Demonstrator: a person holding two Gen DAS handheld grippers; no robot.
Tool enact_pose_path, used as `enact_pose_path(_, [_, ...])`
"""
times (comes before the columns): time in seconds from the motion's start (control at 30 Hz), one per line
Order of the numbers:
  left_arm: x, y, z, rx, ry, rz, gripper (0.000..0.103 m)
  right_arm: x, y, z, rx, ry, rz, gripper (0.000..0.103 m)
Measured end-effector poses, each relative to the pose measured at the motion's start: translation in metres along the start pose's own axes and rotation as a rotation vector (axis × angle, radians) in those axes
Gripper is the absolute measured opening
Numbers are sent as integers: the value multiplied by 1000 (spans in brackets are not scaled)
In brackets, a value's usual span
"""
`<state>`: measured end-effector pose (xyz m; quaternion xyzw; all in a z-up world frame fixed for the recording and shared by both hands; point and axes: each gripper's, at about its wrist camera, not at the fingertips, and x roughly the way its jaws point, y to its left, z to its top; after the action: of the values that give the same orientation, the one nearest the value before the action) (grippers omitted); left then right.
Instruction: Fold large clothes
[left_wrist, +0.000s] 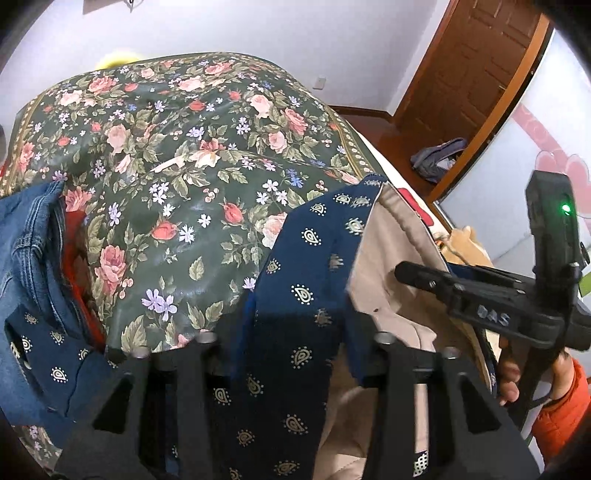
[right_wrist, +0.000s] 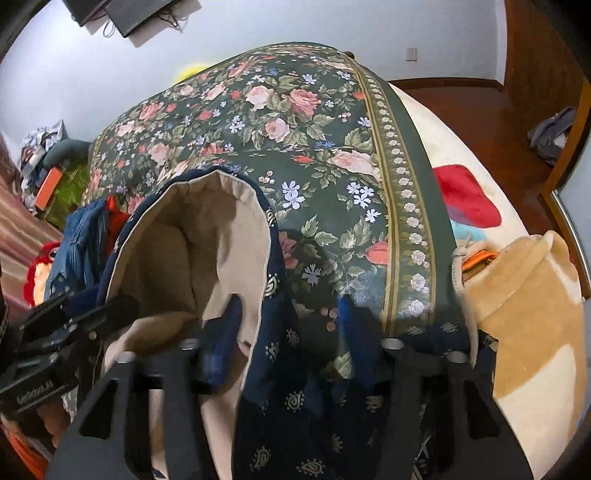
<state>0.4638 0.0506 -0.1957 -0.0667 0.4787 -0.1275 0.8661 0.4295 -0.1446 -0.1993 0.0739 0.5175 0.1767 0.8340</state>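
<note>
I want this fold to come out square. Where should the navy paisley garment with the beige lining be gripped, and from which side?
Probably the navy paisley garment is best gripped along its turned-back hem, where the beige lining shows. Come from above on the near side: that edge stands up off the floral bedspread.

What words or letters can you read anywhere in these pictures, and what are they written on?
"DAS": raised letters on the black body of the right gripper, seen from the left wrist camera.
White lettering on the black body of the left gripper, seen from the right wrist camera: too blurred to read for sure.
The navy paisley garment and the floral bedspread carry patterns only, no words.
</note>
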Motion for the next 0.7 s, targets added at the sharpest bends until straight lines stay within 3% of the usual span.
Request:
enact_pose_path(0.07, [-4, -3, -2, 19, 2, 10, 18, -1, 1, 0, 2, 15, 20, 10])
enact_pose_path(0.1, [-7, -3, -2, 25, -3, 10, 13, -4, 1, -1, 6, 14, 27, 9])
enact_pose_path(0.23, [-32, -7, -8, 40, -32, -22, 11, -32, 14, -6, -53, -42, 40, 7])
enact_pose_path(0.37, [-60, -11, -13, 52, -57, -6, 10, -72, 35, -17, -164, -95, 55, 7])
enact_pose_path(0.7, [-151, -40, -57, 113, -130, -2, 9, -145, 67, -67, -271, -141, 74, 5])
